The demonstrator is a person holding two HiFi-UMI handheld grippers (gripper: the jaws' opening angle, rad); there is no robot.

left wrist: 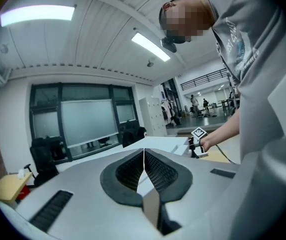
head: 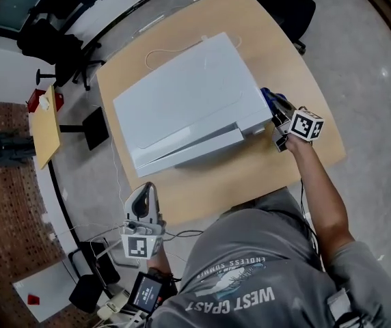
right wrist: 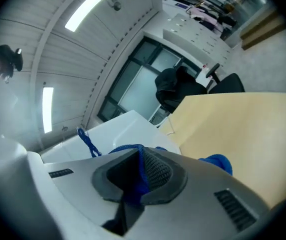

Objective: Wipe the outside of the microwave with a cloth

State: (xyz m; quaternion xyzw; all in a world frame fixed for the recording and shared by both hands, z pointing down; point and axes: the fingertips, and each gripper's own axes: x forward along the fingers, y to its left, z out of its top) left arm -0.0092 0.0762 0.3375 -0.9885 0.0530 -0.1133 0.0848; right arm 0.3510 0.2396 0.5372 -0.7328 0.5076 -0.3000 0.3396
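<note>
Gripping one blue cloth (head: 269, 98), right gripper (right wrist: 141, 170) beside one microwave (head: 189, 101), left gripper (left wrist: 144, 166) closed empty.

Shirt (head: 236, 285), large print: "WEST COAST", seen upside down in the head view.
Shirt, small print above it: "ENDLESS SUMMER", also upside down; the last letters are hard to make out.
Shirt in the left gripper view (left wrist: 243, 49): print shows, too skewed to read.
Right cube (head: 307, 124): black-and-white square marker, no letters.
Left cube (head: 139, 244): same kind of marker, no letters.
Wrist screen (head: 146, 292): lit, too small to read.
</note>
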